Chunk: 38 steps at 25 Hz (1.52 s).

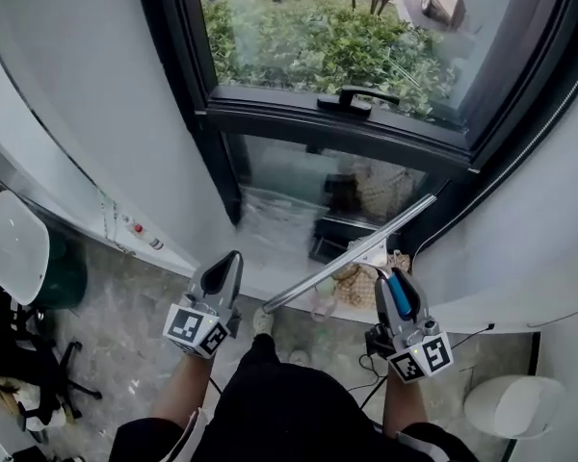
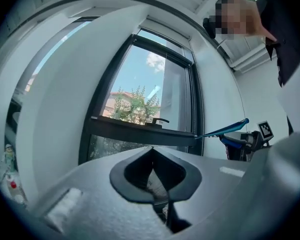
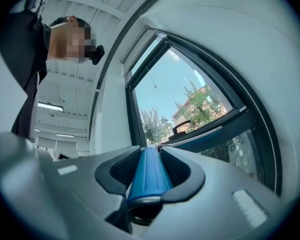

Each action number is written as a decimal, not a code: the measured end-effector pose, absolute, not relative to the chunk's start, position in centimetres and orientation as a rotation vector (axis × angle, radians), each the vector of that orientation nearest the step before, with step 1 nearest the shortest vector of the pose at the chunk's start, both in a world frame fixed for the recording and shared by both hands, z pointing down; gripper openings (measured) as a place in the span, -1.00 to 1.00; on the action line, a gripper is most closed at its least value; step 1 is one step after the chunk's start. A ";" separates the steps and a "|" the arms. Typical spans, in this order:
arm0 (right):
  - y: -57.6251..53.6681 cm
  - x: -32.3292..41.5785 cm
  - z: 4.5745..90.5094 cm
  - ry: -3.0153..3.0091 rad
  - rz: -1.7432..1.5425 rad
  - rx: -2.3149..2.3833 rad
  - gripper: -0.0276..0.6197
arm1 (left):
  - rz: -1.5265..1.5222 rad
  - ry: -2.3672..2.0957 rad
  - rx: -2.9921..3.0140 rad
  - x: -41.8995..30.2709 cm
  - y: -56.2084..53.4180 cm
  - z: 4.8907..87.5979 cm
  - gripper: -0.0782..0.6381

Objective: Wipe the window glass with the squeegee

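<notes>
The squeegee has a long silver blade [image 1: 352, 252] and a blue handle [image 1: 399, 295]. My right gripper [image 1: 393, 277] is shut on that handle; the blade slants up to the right in front of the lower window pane [image 1: 287, 183]. In the right gripper view the blue handle [image 3: 149, 173] fills the gap between the jaws of the right gripper [image 3: 153, 149]. My left gripper [image 1: 233, 260] hangs shut and empty to the blade's left. From the left gripper view, the left gripper [image 2: 151, 149] has its jaws together, and the squeegee [image 2: 223, 130] shows off to the right. The upper pane [image 1: 318, 37] has a black handle [image 1: 356, 99].
The dark window frame [image 1: 299, 123] separates the two panes. A white chair [image 1: 14, 243] and a green bin [image 1: 65, 275] stand at the left. A small red button [image 1: 137, 227] sits on the left wall. A white bin [image 1: 513, 404] stands at the lower right, with cables [image 1: 371, 364] on the floor.
</notes>
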State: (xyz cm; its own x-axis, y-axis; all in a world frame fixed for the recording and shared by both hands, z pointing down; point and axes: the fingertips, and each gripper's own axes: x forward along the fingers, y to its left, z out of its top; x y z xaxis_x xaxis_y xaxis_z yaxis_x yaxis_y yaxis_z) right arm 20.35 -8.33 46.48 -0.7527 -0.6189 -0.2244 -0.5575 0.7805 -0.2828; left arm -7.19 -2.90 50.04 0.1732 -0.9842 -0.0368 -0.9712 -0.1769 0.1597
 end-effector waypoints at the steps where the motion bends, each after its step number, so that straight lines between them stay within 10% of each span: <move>1: -8.9 20.6 46.4 2.658 -0.274 -0.934 -0.51 | -0.201 -1.922 2.348 -6.9 -4.1 50.1 -0.78; 38: -26.2 16.0 25.0 2.172 0.400 -1.405 -0.51 | -0.339 -1.467 2.838 -7.9 -26.2 39.8 -0.78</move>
State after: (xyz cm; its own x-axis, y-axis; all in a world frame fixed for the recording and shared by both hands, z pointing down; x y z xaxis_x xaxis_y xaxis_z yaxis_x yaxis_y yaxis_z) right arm 15.97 -26.18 25.03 -0.3281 -0.7545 -0.5684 -0.9074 0.4190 -0.0324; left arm -7.94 -26.16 39.84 0.5611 -0.7984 -0.2186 -0.8133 -0.5809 0.0339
